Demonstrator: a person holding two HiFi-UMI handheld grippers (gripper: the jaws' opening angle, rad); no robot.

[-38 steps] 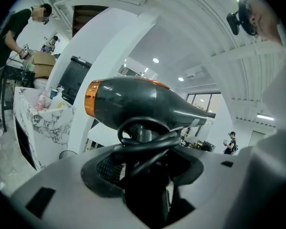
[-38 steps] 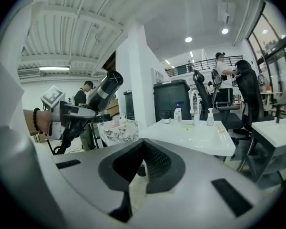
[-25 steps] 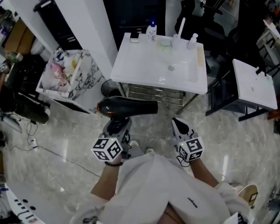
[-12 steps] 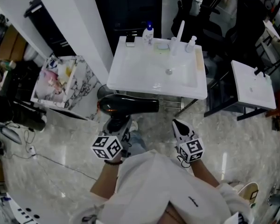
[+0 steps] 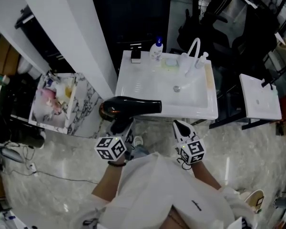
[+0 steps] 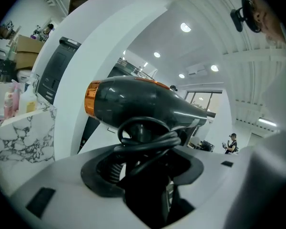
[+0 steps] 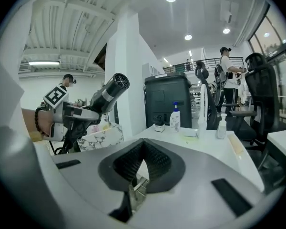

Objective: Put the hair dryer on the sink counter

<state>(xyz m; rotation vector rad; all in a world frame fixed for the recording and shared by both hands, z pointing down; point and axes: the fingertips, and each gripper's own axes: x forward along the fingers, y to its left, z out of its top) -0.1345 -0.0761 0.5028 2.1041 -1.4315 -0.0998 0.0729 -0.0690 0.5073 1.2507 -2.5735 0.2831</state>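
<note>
A white pillar (image 5: 69,30) stands left of the white sink counter (image 5: 133,87). A second white sink top (image 5: 260,99) stands well apart to the right, and a marble-patterned bin (image 5: 74,113) full of bottles sits just left of the counter.

The black hair dryer (image 5: 128,108) is held in the air at the counter's front left corner and does not rest on it. Its body lies level, the nozzle points right along the front edge and the orange-ringed back end points left. The left gripper (image 5: 121,129) is clamped on its handle from below, and the black cord (image 6: 150,138) is looped round the handle just above the jaws.

The right gripper (image 5: 178,127) hangs before the front edge, its jaws together with nothing between them.

Along the counter's back edge stand a curved tap (image 5: 193,51), a pump bottle (image 5: 156,50) with a blue top and a pale soap dish (image 5: 170,63). A small dark object (image 5: 136,56) sits at the back left corner.
</note>
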